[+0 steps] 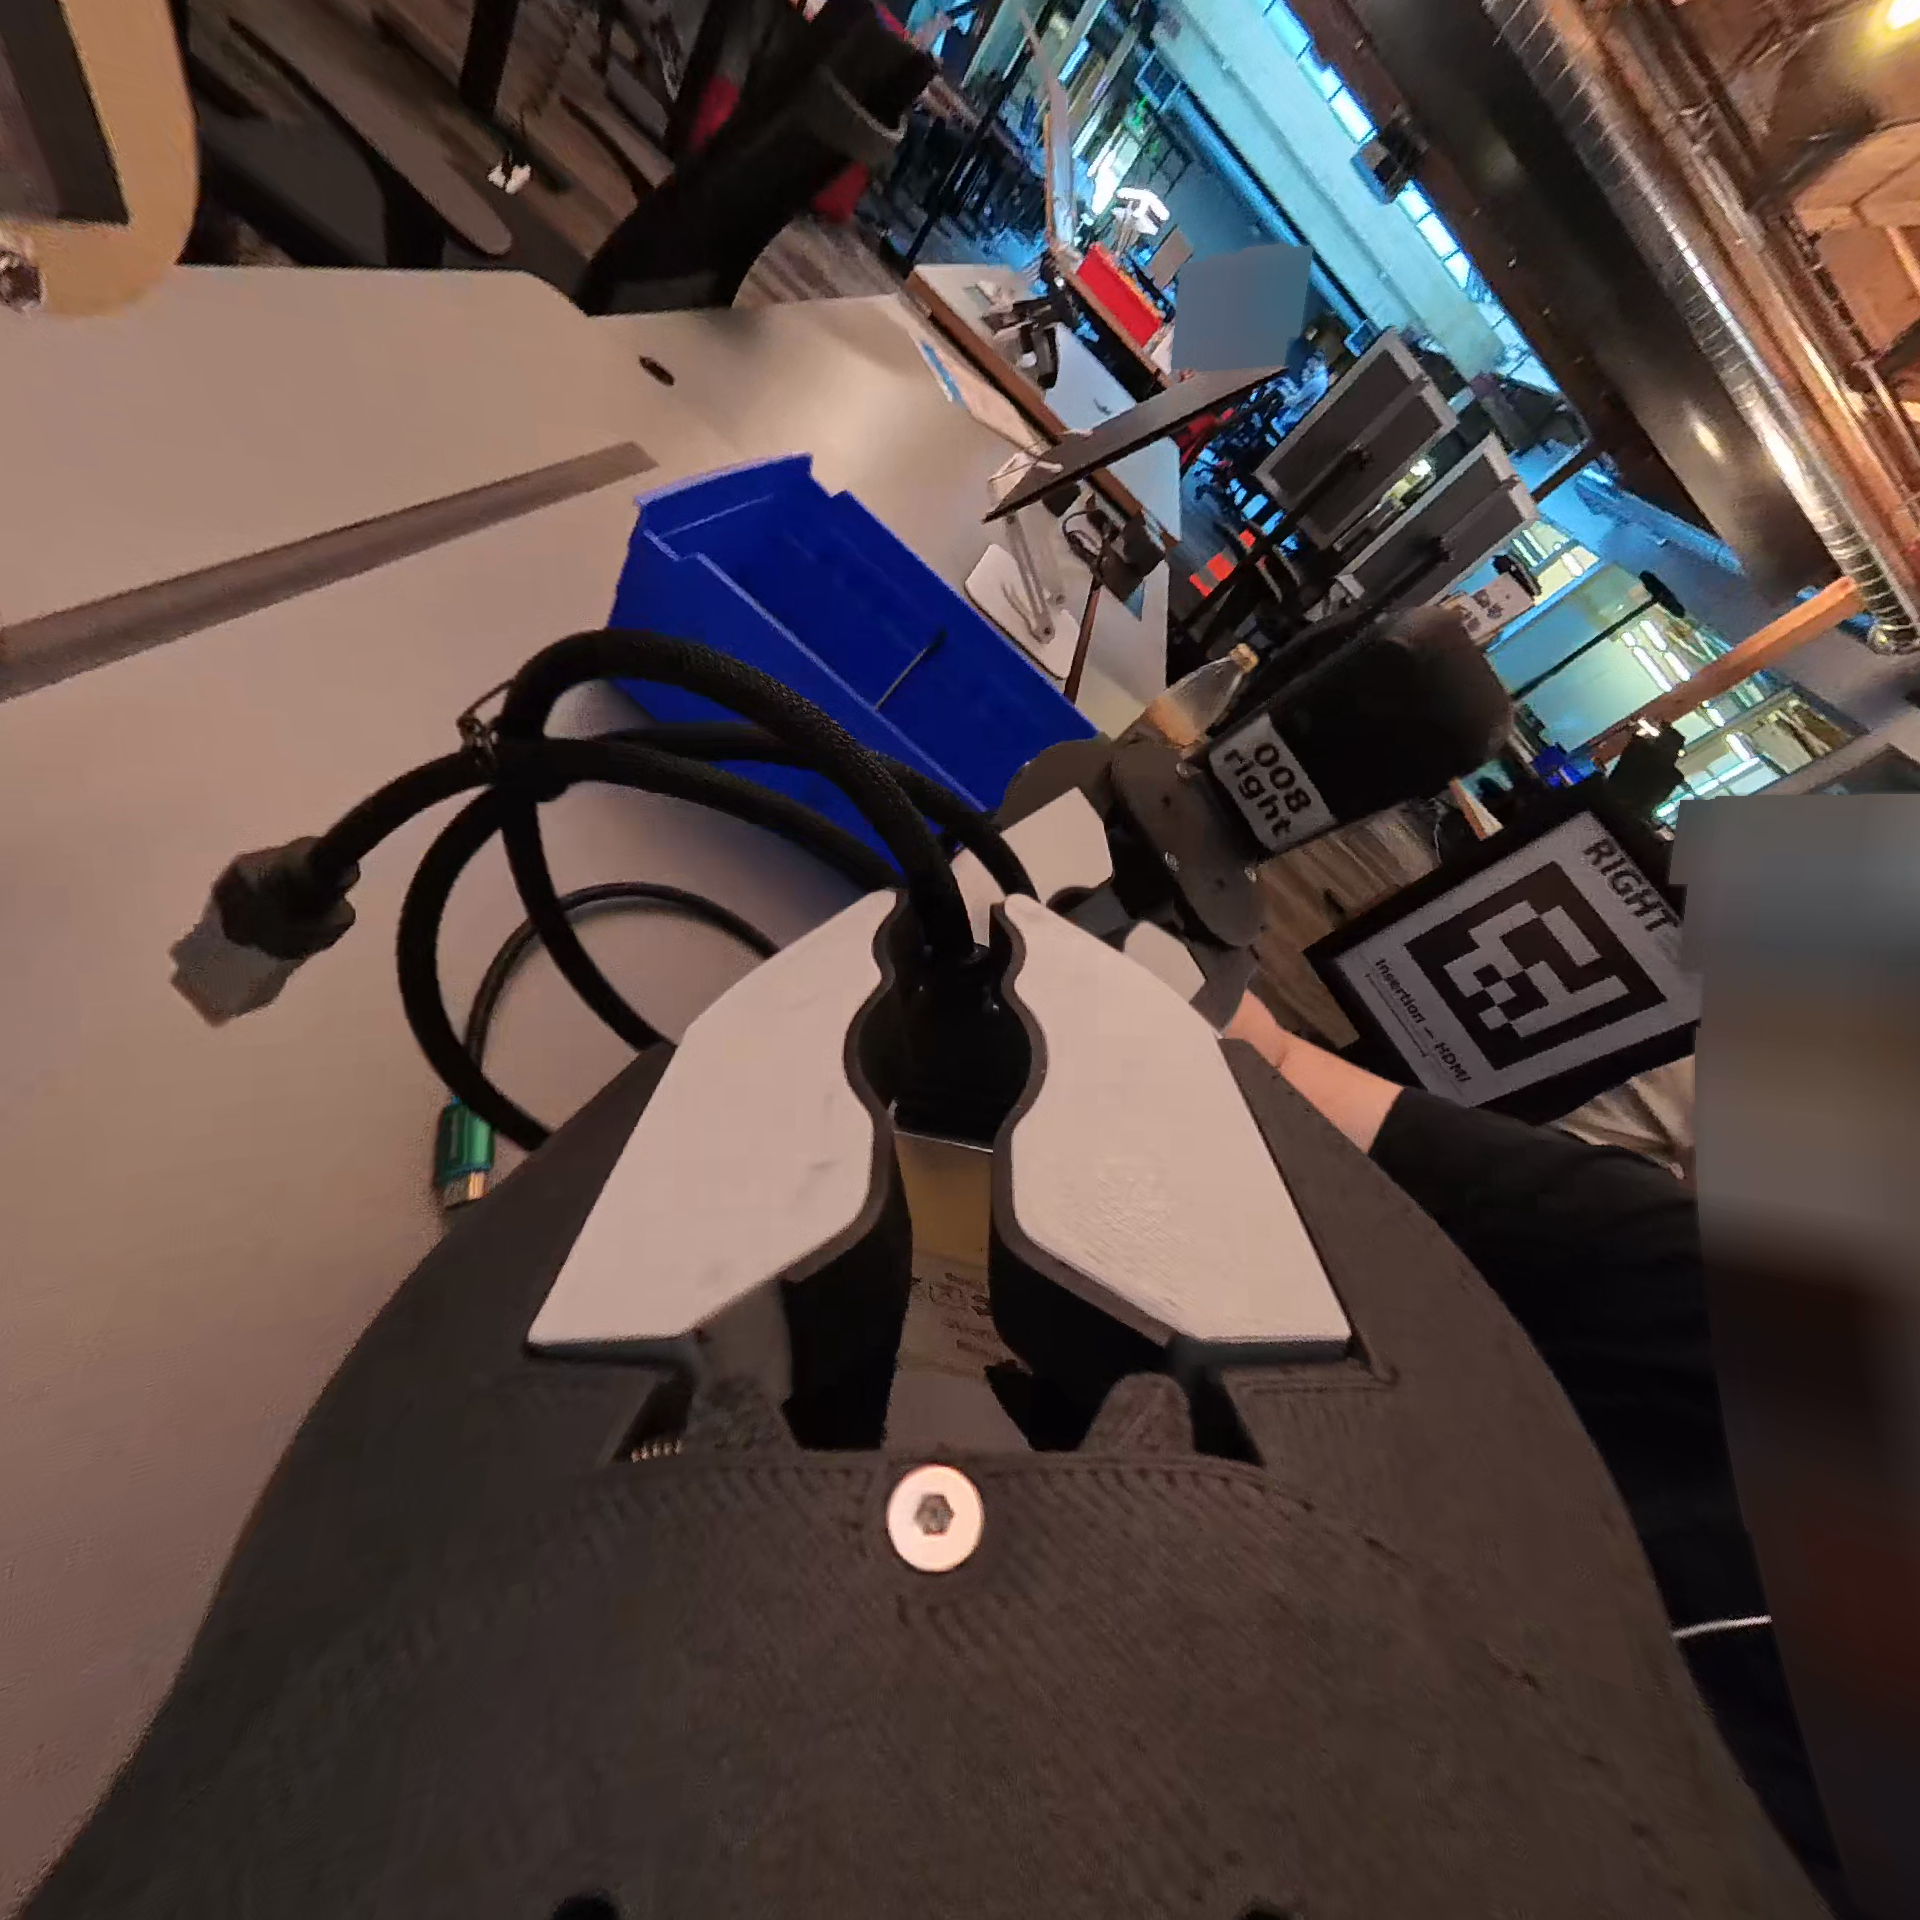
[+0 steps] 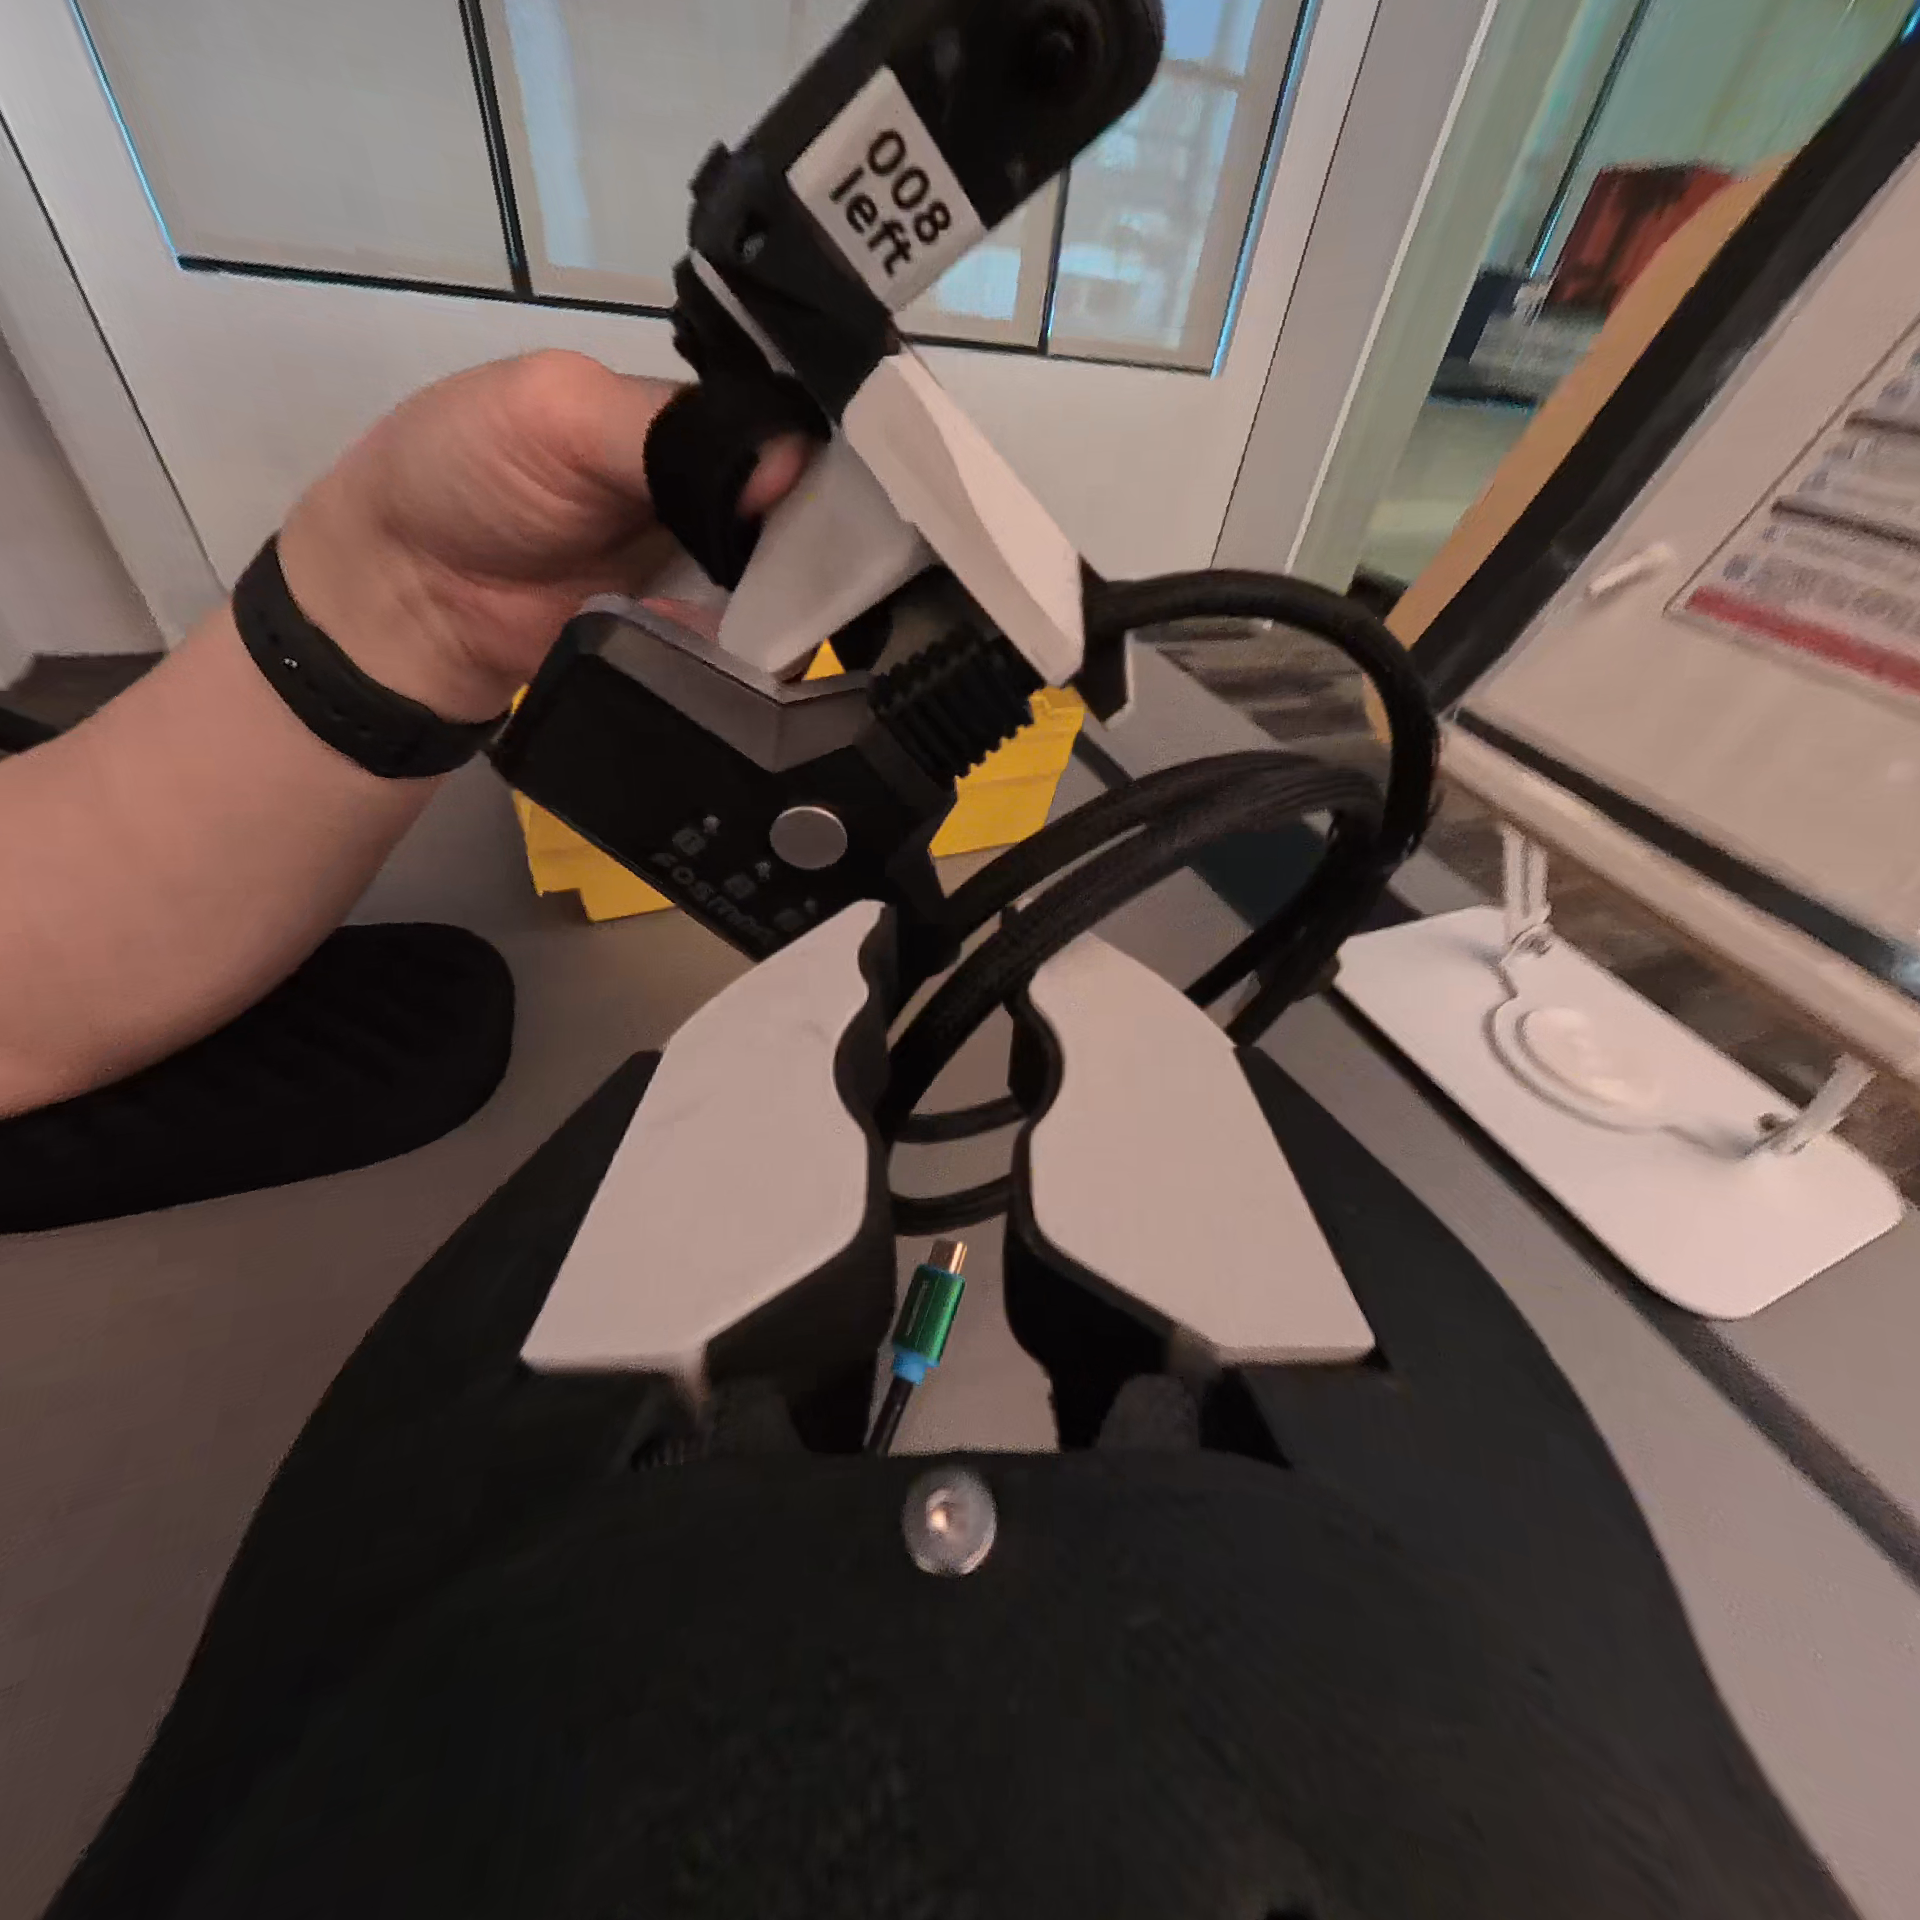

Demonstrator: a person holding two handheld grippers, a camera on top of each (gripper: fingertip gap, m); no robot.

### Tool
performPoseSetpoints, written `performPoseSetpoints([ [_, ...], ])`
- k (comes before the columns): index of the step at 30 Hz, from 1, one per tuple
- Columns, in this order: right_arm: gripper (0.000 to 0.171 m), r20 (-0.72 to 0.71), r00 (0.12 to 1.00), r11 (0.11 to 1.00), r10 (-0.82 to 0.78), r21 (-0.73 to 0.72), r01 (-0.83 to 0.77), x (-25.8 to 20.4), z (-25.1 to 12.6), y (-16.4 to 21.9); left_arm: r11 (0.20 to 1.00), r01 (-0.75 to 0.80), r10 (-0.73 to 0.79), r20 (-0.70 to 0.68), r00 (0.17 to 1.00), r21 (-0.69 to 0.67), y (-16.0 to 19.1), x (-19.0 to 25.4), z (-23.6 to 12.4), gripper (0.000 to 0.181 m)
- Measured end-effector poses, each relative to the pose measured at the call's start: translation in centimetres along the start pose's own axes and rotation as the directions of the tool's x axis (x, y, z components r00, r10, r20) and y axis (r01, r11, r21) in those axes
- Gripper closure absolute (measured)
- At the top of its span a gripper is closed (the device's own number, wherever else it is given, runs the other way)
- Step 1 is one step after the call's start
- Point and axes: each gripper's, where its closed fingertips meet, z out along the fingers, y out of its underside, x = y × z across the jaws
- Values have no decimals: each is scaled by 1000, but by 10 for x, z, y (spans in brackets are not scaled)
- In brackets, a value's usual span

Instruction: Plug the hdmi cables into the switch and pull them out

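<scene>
My left gripper [image 1: 940,925] is shut on a black HDMI switch [image 2: 686,790] and holds it above the table. A black braided HDMI cable [image 1: 727,717] is plugged into the switch, and its ribbed plug [image 2: 951,701] sticks out between the fingers. The cable's free plug [image 1: 260,925] hangs over the table at the left. My right gripper [image 2: 951,951] is open just below the switch. A loop of the braided cable [image 2: 1143,821] passes between its fingertips, not clamped. The right gripper also shows in the left wrist view [image 1: 1174,883].
A thin cable with a green connector [image 2: 930,1309] lies on the grey table [image 1: 260,436]. A blue bin [image 1: 831,623] stands beyond the cables and a yellow bin [image 2: 997,790] behind the switch. A white stand base [image 2: 1558,1091] sits at the right. A marker board [image 1: 1507,966] stands nearby. Tip to tip, the grippers are about 4 centimeters apart.
</scene>
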Motion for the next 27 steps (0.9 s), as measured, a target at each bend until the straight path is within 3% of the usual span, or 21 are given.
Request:
performPoseSetpoints([
  [1,154,7,999,999,31,-9,-31,3,1,4,1000,10,-10,13,1000,-16,3,-5,0,170],
  [4,160,-51,996,997,79,-11,-79,21,0,11,996,49,-43,74,996,-79,15,-26,-2,169],
  [9,162,-195,981,999,27,-41,-36,51,-9,19,979,148,-123,177,977,-141,37,-66,0,170],
  [16,162,-285,948,969,-141,-234,74,58,8,60,948,263,-199,314,928,-177,63,-114,0,171],
  [20,162,-267,943,946,-196,-306,110,59,23,82,937,299,-180,484,856,-180,75,-147,-18,171],
  [27,160,-220,940,864,-262,-488,127,73,48,120,912,362,-154,658,737,-193,92,-180,-39,168],
])
